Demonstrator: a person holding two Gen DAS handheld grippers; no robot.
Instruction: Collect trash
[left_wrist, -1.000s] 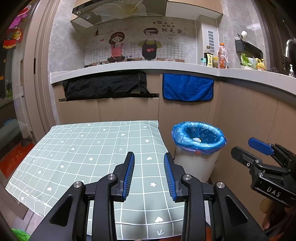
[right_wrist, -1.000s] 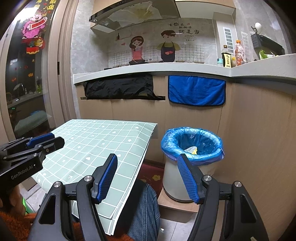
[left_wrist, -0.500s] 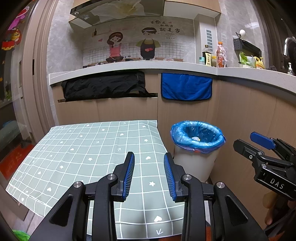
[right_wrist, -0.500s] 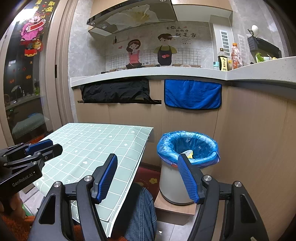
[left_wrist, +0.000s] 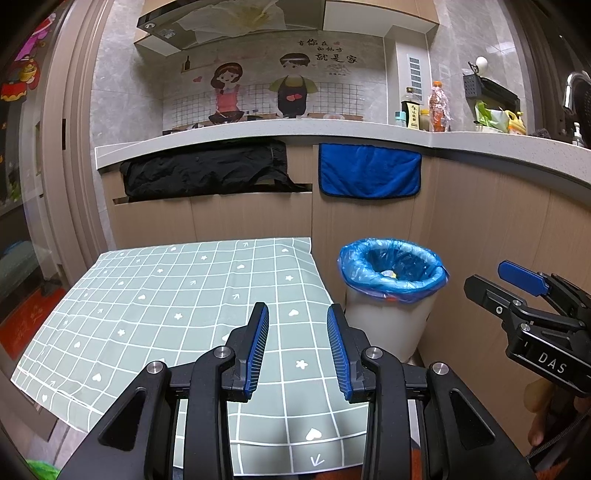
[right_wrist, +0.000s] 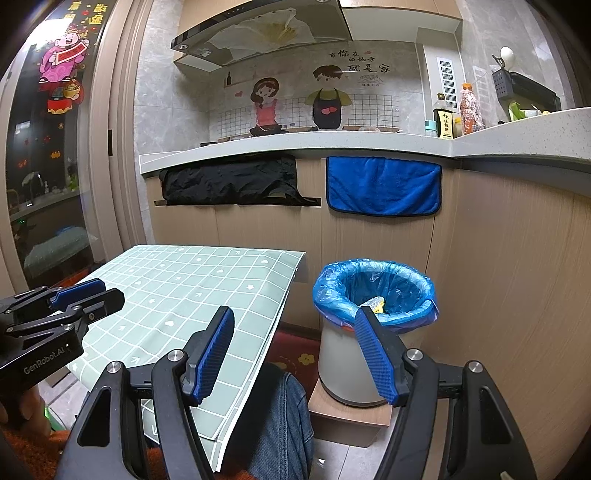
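I take the white round bin with its crinkled blue plastic liner (right_wrist: 373, 295) as my landmark. Inside it I can make out only a small pale and yellow scrap of trash (right_wrist: 375, 304), partly behind my own right finger; what it is I cannot tell, and the bin's depths are hidden by the liner's rim. The bin stands on a low wooden block (right_wrist: 347, 413), cut off by my frame.

My right gripper (right_wrist: 295, 350) hangs in front of the bin, jaws spread wide with nothing between them. My left gripper (left_wrist: 297, 347) is left of the bin, over the green grid-patterned tablecloth with white hearts and stars (left_wrist: 166, 314), jaws partly apart and empty.

Seen from the left, my right gripper's body reads "DAS"; seen from the right, the left one reads "GenRobot.AI".

Behind the bin, a blue towel (right_wrist: 384, 186) and a black cloth (right_wrist: 229, 184) hang from the grey counter's edge (right_wrist: 295, 146). Above them a cartoon wall sticker (right_wrist: 314, 99) carries Chinese writing. Bottle labels on the counter are too small to read. Blue denim (right_wrist: 284, 424) shows below the cloth's edge.
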